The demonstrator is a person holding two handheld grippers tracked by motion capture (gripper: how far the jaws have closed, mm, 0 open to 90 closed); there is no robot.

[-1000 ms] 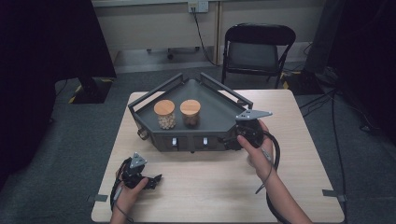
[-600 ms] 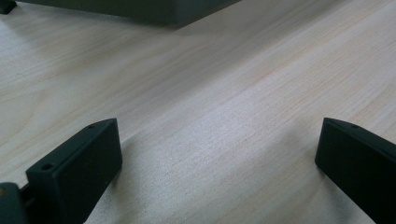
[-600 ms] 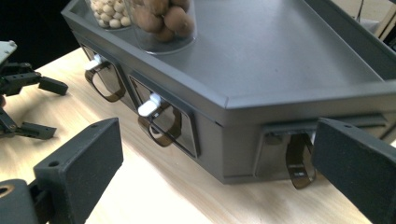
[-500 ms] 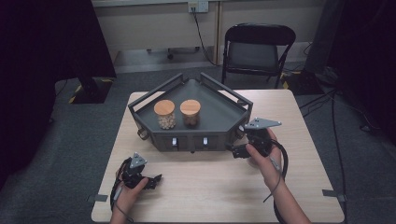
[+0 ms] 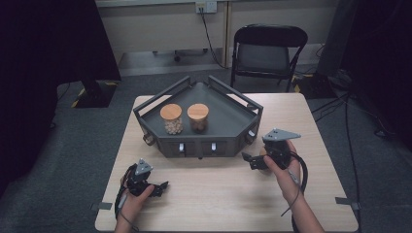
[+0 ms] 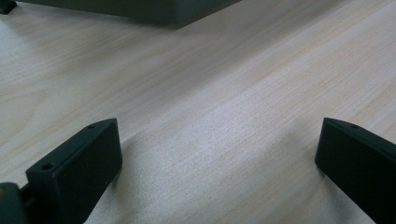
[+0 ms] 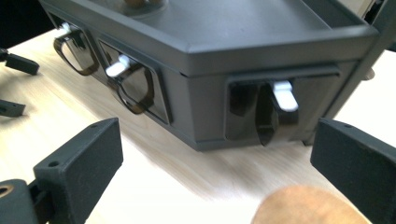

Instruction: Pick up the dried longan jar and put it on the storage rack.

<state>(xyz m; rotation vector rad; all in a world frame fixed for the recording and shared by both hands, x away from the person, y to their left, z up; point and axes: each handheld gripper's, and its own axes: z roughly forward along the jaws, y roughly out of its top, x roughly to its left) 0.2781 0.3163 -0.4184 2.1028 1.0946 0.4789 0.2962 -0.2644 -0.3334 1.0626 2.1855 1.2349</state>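
The right hand-held gripper [image 5: 253, 160] is held just off the worktop [image 5: 228, 194], close beside the right front corner of a dark grey angular tray unit [image 5: 228, 127]. Its jaws are spread wide, with nothing between them. In the right gripper view, the corner face of the tray unit [image 7: 205, 60] is seen straight ahead of the jaws, near but not touched. A recessed window with a small white lever [image 7: 285, 95] lies ahead, toward the right-hand jaw in that view, and two more white levers [image 7: 119, 65] are seen further along the front face toward the left-hand jaw. A rounded, blurred tan shape [image 7: 308, 205] sits low between the jaws; what it is cannot be told.

The left hand-held gripper [image 5: 163, 188] is rested low on the worktop, well apart from the right one and in front of the tray unit's left part. Its jaws are likewise spread wide and empty; in the left gripper view bare wood [image 6: 210, 116] is seen between them, with the tray unit's lower edge [image 6: 154, 11] well ahead.

On top of the tray unit, beyond both grippers, two glass jars with wooden lids [image 5: 171, 118] [image 5: 197, 116] stand upright just beside each other. A black folding chair [image 5: 268, 51] stands behind the worktop.
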